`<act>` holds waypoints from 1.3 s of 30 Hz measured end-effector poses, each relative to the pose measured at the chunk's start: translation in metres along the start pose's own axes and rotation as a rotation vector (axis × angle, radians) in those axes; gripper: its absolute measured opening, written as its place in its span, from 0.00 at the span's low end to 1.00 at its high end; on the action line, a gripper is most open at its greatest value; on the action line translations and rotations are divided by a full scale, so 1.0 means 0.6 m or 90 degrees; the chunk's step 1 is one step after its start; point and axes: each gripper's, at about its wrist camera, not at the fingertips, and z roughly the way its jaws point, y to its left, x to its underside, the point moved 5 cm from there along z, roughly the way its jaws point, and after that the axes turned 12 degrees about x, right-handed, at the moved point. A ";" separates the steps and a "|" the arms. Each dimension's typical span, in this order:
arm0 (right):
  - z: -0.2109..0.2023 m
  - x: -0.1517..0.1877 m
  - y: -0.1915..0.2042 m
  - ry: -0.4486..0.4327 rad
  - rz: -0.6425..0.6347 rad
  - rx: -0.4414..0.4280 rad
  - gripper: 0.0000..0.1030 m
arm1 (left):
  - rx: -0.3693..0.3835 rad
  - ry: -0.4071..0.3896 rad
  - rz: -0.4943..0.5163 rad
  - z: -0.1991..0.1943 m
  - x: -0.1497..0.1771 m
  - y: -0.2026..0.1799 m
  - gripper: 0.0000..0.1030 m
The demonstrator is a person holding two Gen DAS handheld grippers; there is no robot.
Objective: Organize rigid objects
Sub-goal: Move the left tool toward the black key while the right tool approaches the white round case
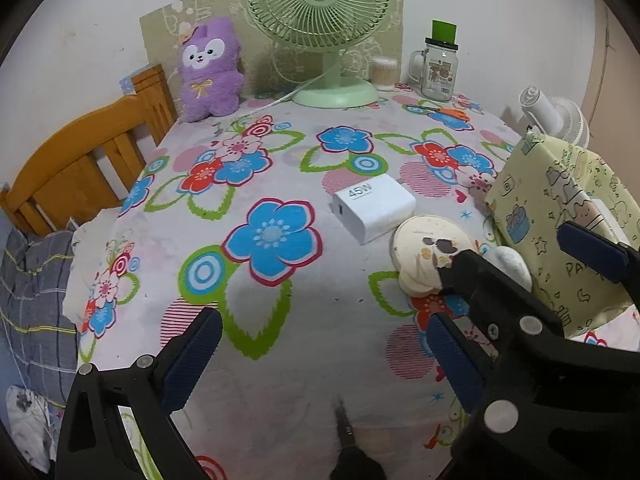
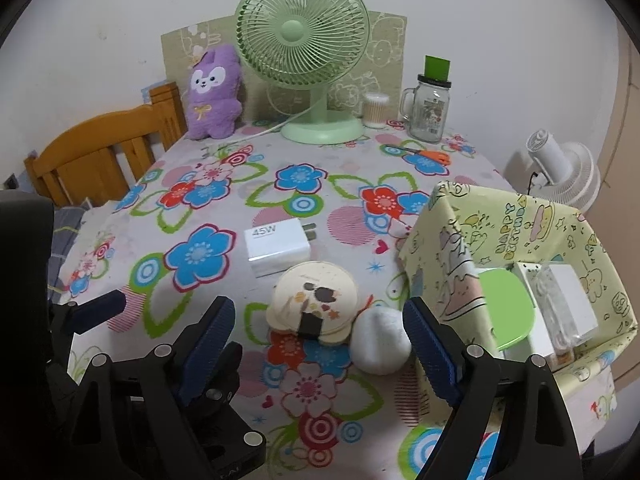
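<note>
A white 45W charger (image 1: 374, 212) (image 2: 278, 246) lies mid-table on the flowered cloth. In front of it sit a cream round compact (image 1: 430, 254) (image 2: 314, 300) and a white egg-shaped object (image 1: 508, 262) (image 2: 380, 338). A yellow patterned box (image 2: 520, 256) (image 1: 560, 216) at the right holds a green lid (image 2: 506, 308) and white items. My right gripper (image 2: 318, 342) is open, its fingers straddling the compact and the egg. My left gripper (image 1: 324, 344) is open and empty over bare cloth, left of the right gripper.
At the back stand a green fan (image 2: 302, 56), a purple plush (image 2: 214, 92), a cotton swab jar (image 2: 376, 110) and a glass mug jar (image 2: 428, 112). Orange scissors (image 2: 430, 156) lie nearby. A wooden chair (image 2: 100, 148) is at the left, a white fan (image 2: 560, 172) at the right.
</note>
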 end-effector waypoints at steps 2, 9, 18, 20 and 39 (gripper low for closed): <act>-0.005 0.002 0.005 0.000 -0.002 0.009 0.81 | -0.001 0.001 0.000 -0.001 0.004 0.004 1.00; 0.008 0.022 0.021 0.044 0.026 -0.009 0.73 | -0.013 0.006 0.008 -0.001 0.016 0.015 1.00; 0.035 0.044 0.027 0.058 0.010 0.023 0.73 | -0.014 0.033 -0.012 0.018 0.044 0.015 1.00; 0.039 0.049 0.025 0.060 0.008 0.029 0.73 | -0.022 0.037 -0.018 0.021 0.051 0.014 1.00; 0.079 0.077 -0.020 0.075 0.016 0.096 0.73 | -0.044 0.040 -0.104 0.020 0.090 -0.004 1.00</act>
